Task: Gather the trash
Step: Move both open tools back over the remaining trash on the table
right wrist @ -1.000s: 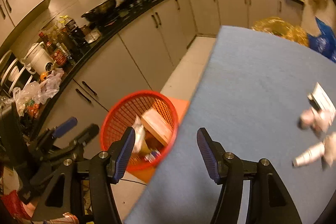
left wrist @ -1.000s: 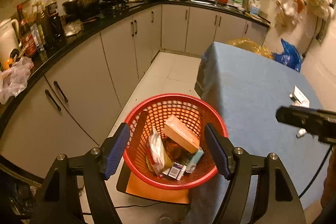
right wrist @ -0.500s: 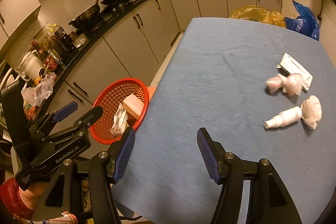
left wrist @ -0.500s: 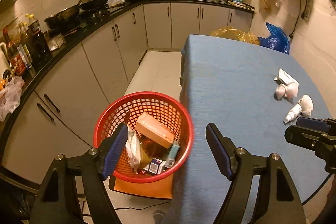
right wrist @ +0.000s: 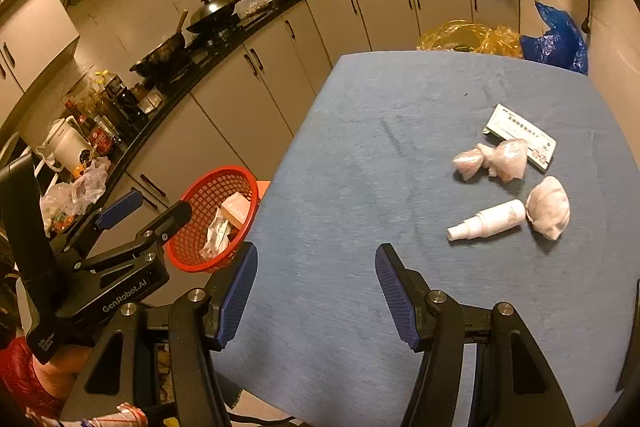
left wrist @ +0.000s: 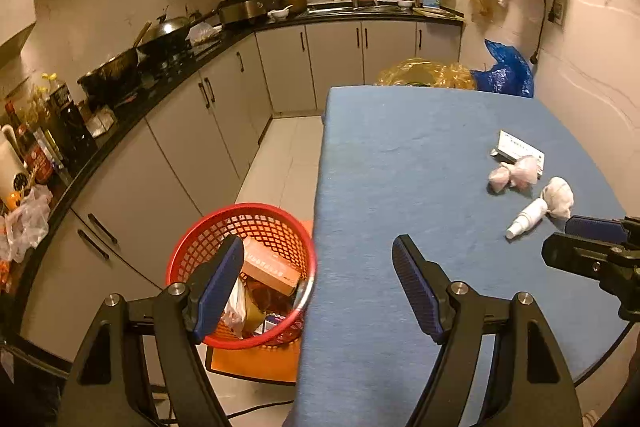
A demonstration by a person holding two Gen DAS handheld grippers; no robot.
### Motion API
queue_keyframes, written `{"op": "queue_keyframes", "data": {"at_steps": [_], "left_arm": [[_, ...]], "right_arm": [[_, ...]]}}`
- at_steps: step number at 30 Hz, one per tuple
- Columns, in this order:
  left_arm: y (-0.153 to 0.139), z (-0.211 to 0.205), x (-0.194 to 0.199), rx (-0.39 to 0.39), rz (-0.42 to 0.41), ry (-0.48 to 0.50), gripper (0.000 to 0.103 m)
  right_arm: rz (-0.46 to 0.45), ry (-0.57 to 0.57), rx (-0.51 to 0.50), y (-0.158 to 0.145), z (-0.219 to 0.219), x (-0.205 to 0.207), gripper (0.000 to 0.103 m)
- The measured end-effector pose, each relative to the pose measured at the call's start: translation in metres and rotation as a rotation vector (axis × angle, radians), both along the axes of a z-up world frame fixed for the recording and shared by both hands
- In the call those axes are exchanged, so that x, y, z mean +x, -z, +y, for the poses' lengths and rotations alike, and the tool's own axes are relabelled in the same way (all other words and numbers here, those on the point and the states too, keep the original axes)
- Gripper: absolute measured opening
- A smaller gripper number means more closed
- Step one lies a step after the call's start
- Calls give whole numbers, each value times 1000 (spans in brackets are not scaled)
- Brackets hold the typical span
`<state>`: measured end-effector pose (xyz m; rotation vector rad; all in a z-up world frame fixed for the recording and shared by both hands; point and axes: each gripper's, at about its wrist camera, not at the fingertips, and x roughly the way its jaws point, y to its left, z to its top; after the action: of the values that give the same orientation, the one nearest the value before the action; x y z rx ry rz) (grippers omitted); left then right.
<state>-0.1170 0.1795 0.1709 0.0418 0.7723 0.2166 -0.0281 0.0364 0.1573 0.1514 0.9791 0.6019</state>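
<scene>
Trash still to be collected lies in a small cluster on the far right of the blue table: a white spray bottle on its side, a crumpled white wad touching its base end, two pinkish wadded bags just behind, and a flat printed packet partly under them. A second ago both cameras looked down into the red basket on the floor by the table's left edge; since then both views have swung across the tabletop, so the basket now sits low and left in each frame and the cluster has come into clear sight. I read that as one drop finished and the reach for the next piece begun, with four or five items left. The basket already holds a tan box, a white wrapper and other small packs. The left gripper has its blue pads spread wide with nothing between them, straddling the basket rim and table edge from above. The right gripper is likewise spread and empty, hanging over bare cloth, well short of the bottle, which looks the nearest pick
</scene>
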Motion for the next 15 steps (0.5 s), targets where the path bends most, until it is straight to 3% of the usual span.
{"op": "queue_keyframes", "data": {"at_steps": [15], "left_arm": [[-17,-60,2,89,-6,49,77]], "right_arm": [[8,69,64,3,-68,2,66]]}}
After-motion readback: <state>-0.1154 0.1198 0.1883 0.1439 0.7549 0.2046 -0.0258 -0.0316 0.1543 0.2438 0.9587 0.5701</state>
